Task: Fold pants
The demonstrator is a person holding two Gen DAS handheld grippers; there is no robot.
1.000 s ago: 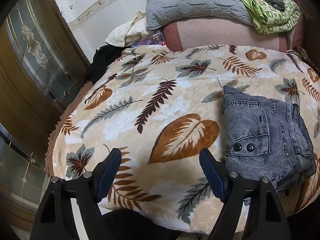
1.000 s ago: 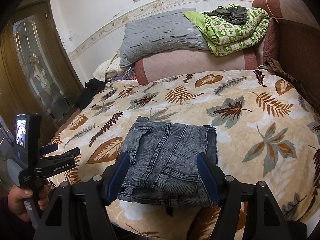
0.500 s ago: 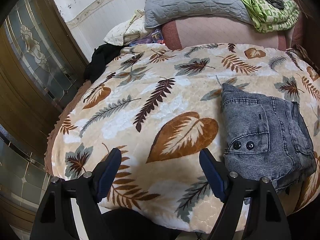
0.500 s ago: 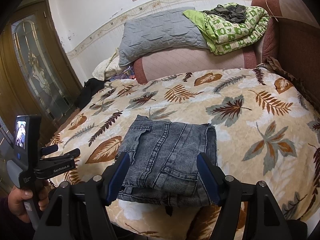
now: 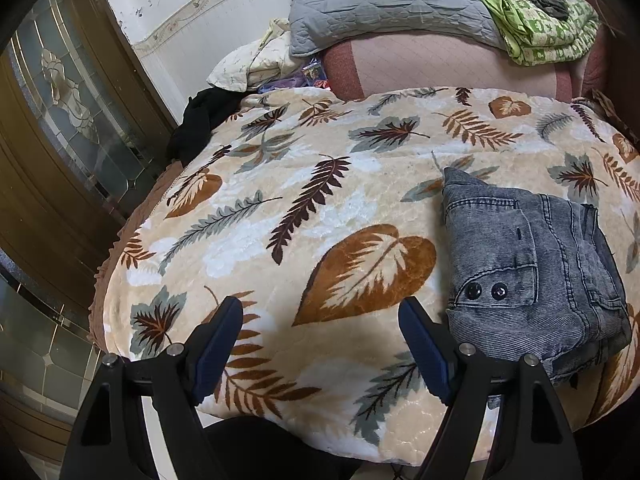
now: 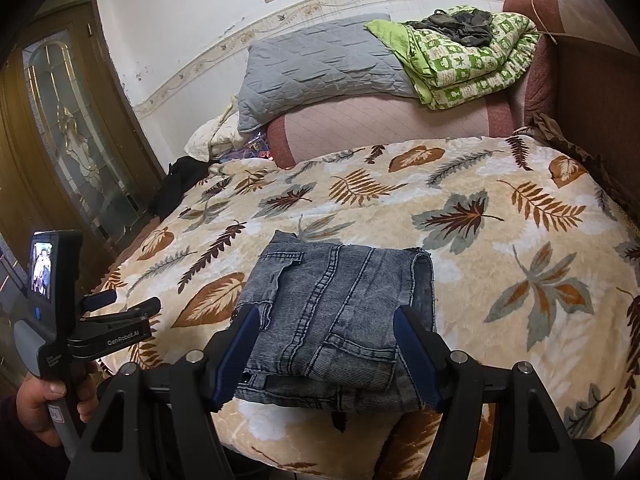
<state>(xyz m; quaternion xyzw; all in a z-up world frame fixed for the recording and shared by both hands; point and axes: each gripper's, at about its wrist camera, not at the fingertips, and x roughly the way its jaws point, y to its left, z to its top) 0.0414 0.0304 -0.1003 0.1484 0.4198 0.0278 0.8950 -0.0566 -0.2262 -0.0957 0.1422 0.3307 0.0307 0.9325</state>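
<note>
Grey denim pants (image 6: pixel 336 320) lie folded in a compact rectangle on the leaf-patterned blanket (image 6: pixel 500 248), near the bed's front edge. In the left wrist view the same pants (image 5: pixel 532 276) lie to the right. My right gripper (image 6: pixel 326 354) hovers open just in front of the folded pants, its blue pads apart and not pressing the cloth. Open as well, my left gripper (image 5: pixel 320 344) is over bare blanket (image 5: pixel 280 220) left of the pants, with nothing between its fingers. In the right wrist view the left gripper (image 6: pixel 124 306) appears at the lower left, held by a hand (image 6: pixel 40 408).
A grey pillow (image 6: pixel 320 68) and a folded green quilt (image 6: pixel 468 60) rest on the pink headboard cushion (image 6: pixel 384 124) at the back. Black cloth (image 6: pixel 176 184) hangs off the bed's far left corner. A wooden door with glass panels (image 5: pixel 60 120) stands on the left.
</note>
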